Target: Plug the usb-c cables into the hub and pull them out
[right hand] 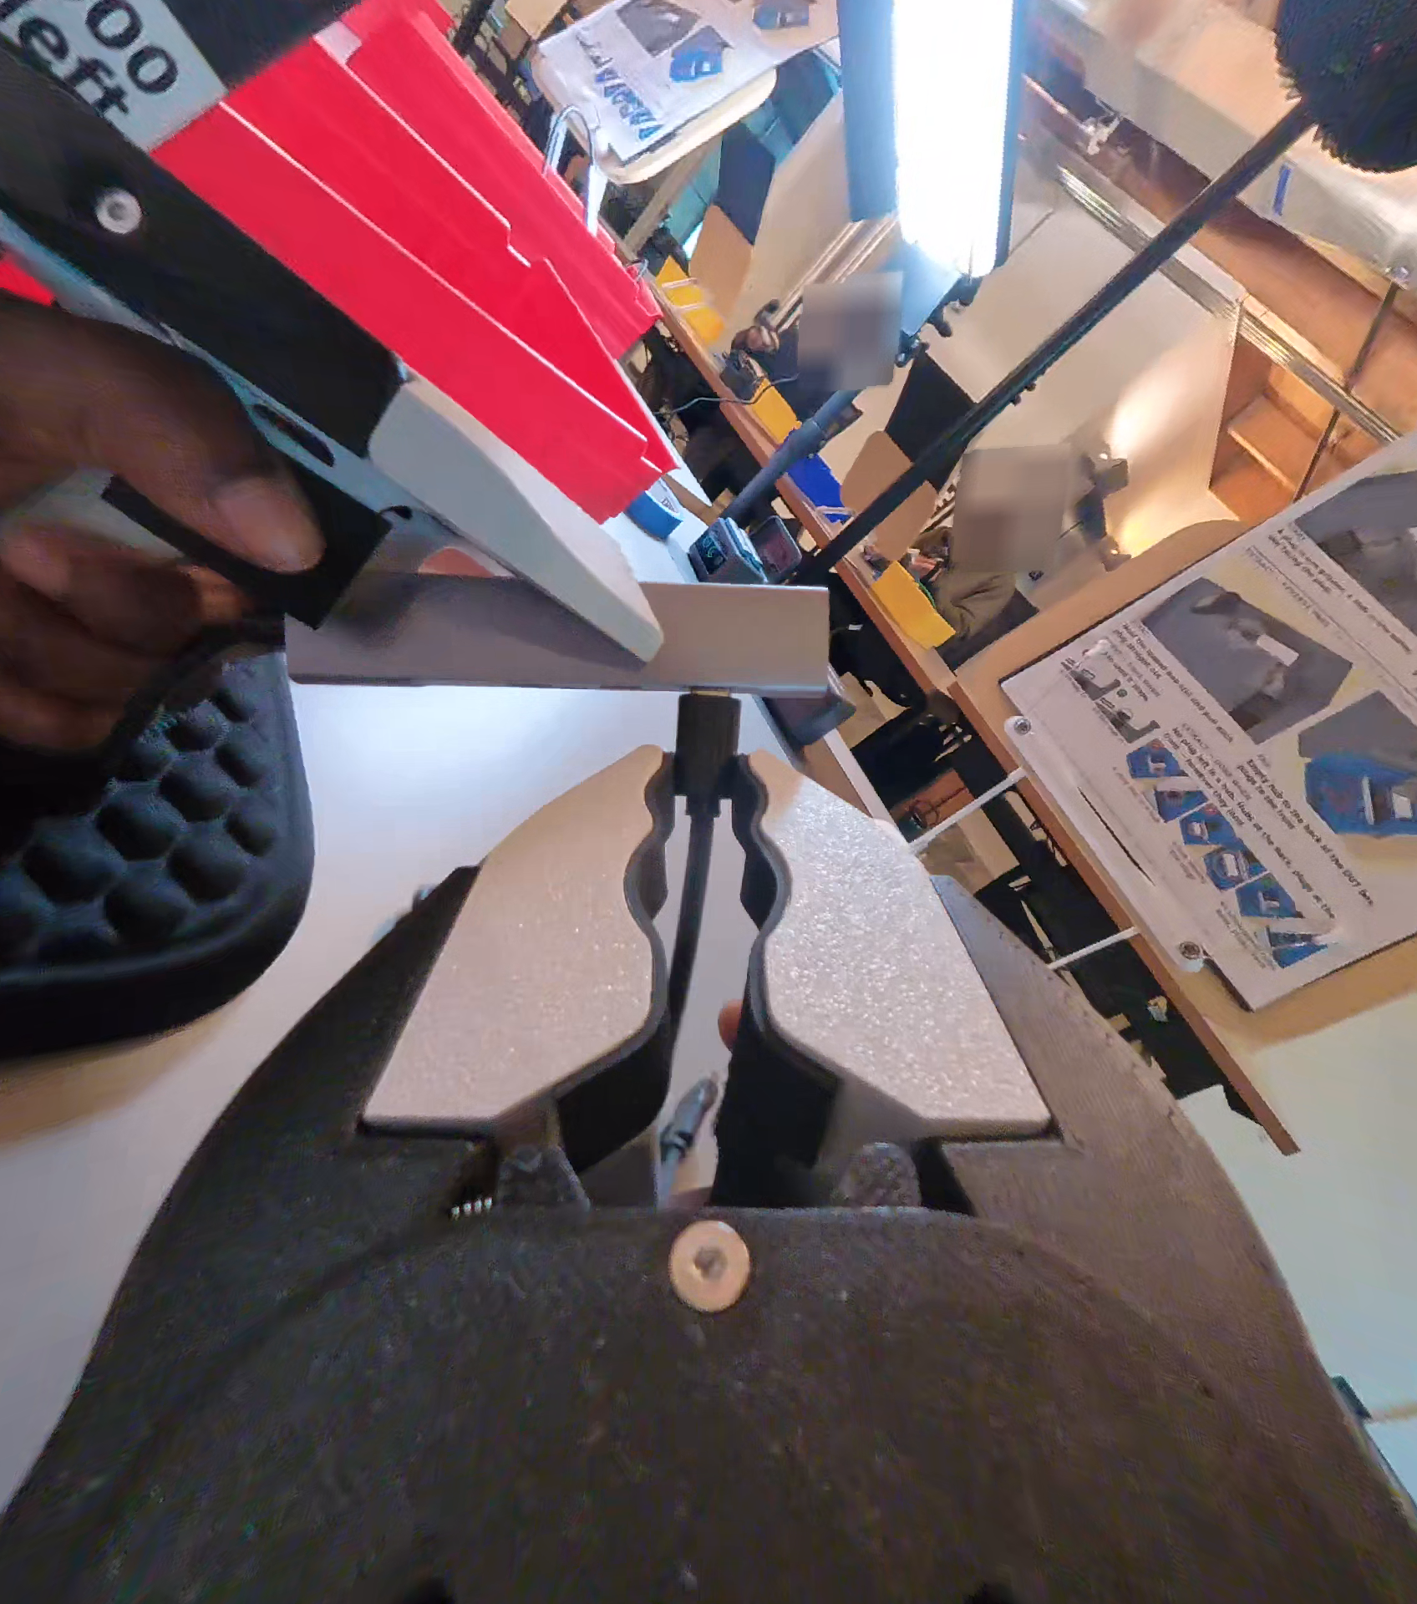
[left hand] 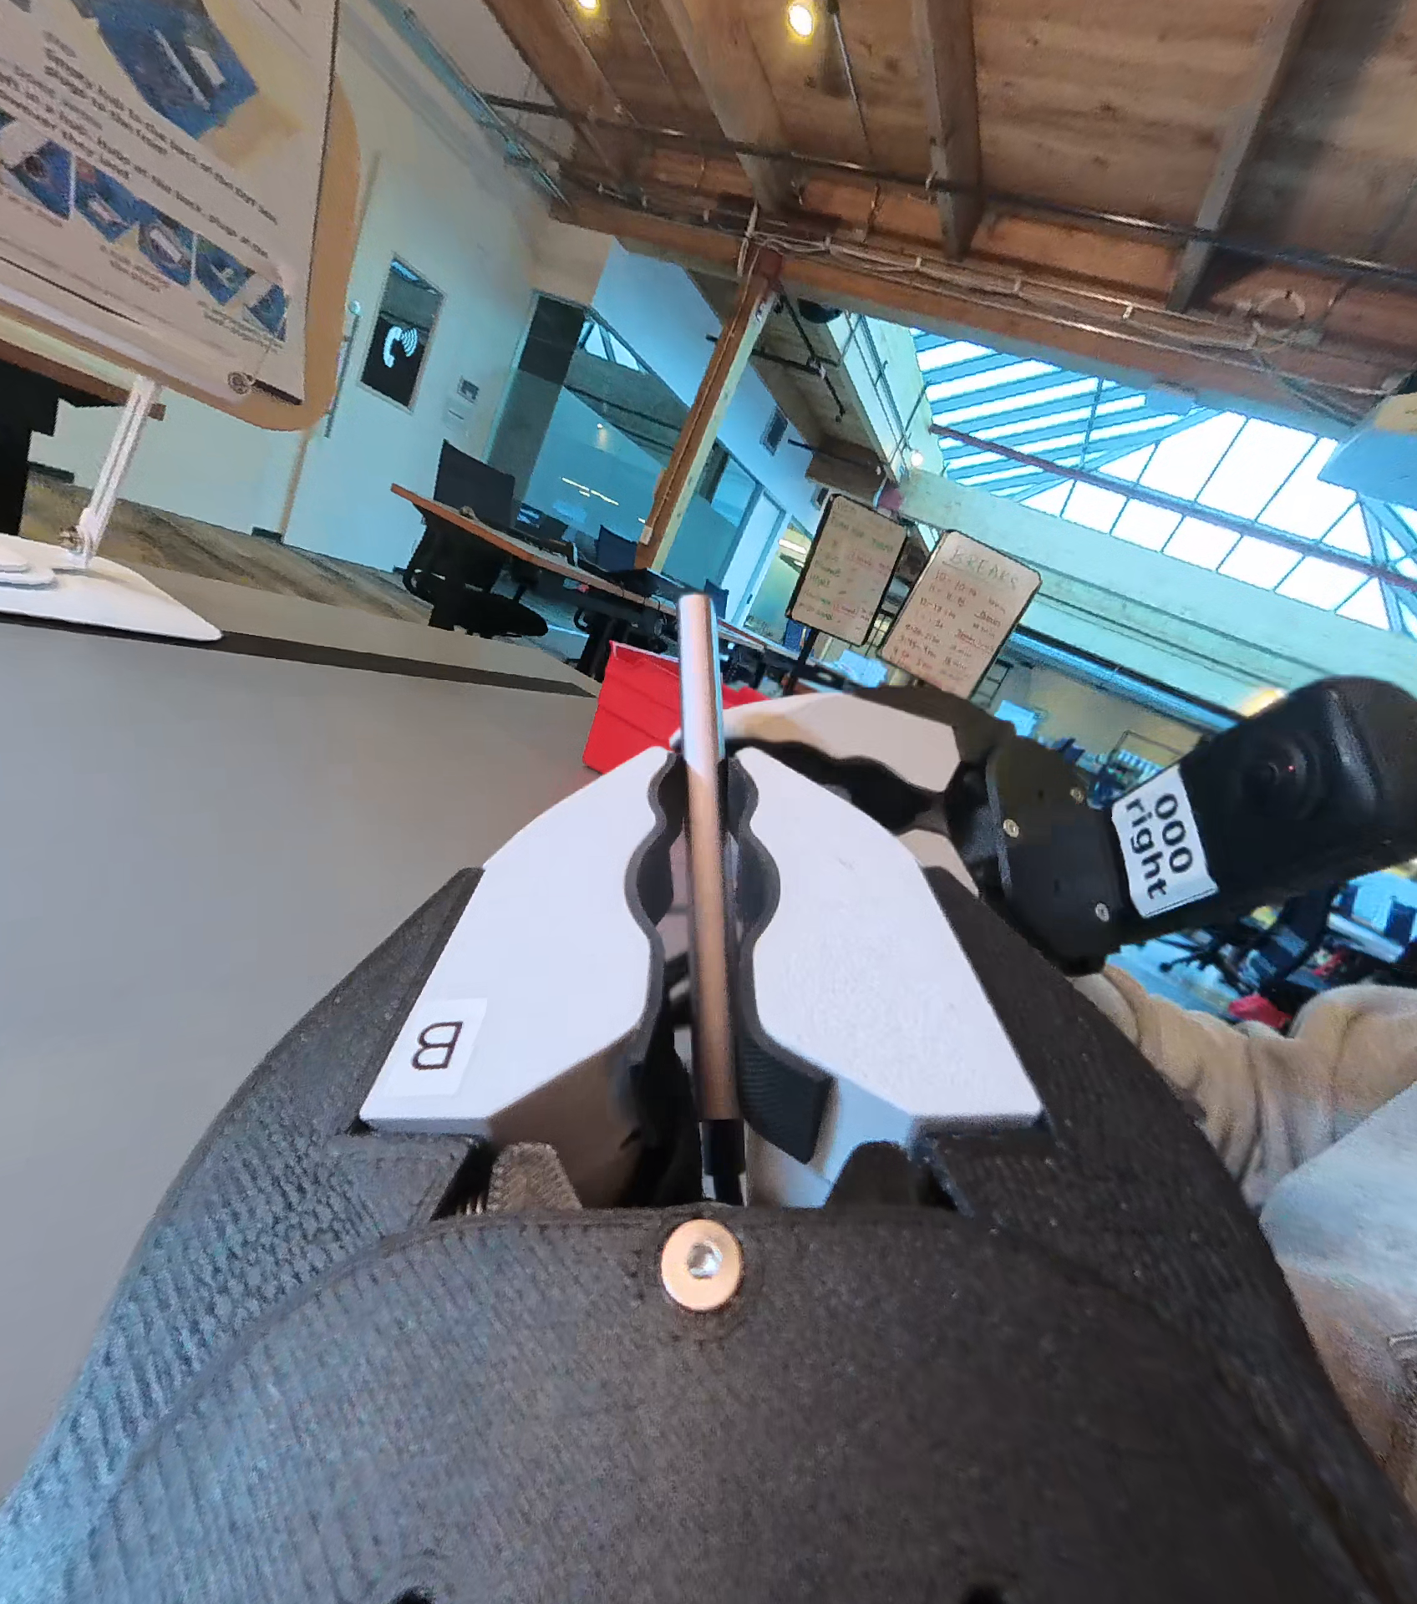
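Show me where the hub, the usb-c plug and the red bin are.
hub (right hand: 740, 638): right wrist view, its grey side face.
usb-c plug (right hand: 707, 751): right wrist view, its black housing.
red bin (right hand: 445, 286): right wrist view, its side wall.

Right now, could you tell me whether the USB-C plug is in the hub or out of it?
In, or nearly: in the right wrist view the black plug meets the grey hub edge, with a sliver of metal tip showing. Full seating cannot be told.

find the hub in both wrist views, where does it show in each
Left wrist view: the hub stands edge-on at centre, a thin grey bar clamped in the left claw.
Right wrist view: its broad grey face runs across mid-picture, above the black plug.
Shared landmark: the red bin.
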Demonstrator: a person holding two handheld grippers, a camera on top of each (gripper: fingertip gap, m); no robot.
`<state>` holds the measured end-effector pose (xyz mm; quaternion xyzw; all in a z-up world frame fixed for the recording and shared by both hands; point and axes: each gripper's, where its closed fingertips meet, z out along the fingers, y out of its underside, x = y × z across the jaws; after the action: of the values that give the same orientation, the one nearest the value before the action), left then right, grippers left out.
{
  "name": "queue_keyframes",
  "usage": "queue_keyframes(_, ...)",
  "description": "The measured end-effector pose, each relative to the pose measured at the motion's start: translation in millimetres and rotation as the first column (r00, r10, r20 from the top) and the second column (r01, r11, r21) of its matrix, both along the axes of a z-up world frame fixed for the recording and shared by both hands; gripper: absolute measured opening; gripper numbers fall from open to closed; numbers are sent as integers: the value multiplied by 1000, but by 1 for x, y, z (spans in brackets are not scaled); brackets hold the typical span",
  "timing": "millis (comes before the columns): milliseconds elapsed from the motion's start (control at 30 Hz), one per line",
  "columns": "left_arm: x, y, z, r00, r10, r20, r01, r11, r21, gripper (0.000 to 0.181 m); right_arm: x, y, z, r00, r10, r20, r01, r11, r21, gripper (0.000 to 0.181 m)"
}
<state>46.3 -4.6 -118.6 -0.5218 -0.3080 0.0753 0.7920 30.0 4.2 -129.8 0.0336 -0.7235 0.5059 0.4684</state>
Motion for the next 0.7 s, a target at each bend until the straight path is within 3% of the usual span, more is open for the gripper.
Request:
queue_keyframes(167,4,9,2,999,-6,-45,4,999,-45,9,0,8,10,991,64,-120,-41,981,188,13)
queue_keyframes(300,-1,-1,3,1000,20,-14,-20,1000,23,8,-3,0,6,999,-4,-44,7,997,73,13)
queue_keyframes(367,-1,0,1,1000,3,3,-3,1000,21,8,-1,3,1,997,-27,-72,33,997,74,13)
queue_keyframes(500,3,9,2,999,-1,-43,-1,999,-32,8,2,10,6,999,33,-29,-30,994,107,13)
queue_keyframes(633,-2,1,3,999,41,-20,-41,999,12,8,-3,2,3,996,-25,89,30,998,-62,13)
queue_keyframes(700,-1,1,2,1000,17,-10,-17,1000,17,7,1,4,1,997,-83,3,83,996,-34,13)
